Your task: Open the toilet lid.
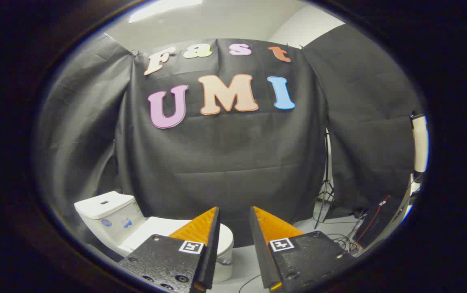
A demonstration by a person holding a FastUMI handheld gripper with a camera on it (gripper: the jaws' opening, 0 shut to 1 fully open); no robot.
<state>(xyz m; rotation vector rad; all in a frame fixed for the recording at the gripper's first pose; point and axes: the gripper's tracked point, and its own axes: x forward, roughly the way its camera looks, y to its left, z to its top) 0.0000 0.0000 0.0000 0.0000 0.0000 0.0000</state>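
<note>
Fingers (pixel 235 213) parted, toilet (pixel 135 228) lid (pixel 164 230) down

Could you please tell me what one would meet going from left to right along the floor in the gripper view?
Toilet tank → closed toilet lid → open gripper with nothing between its jaws → tripod → cables → dark box.

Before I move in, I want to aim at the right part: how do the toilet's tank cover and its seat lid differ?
The tank cover sits higher, at the back; the seat lid lies lower and nearer, flat and closed. The tank cover is boxy with a small button on top; the seat lid is rounded and plain. The seat lid is partly hidden behind the open gripper; the tank cover is in full view. Both are white.
</note>
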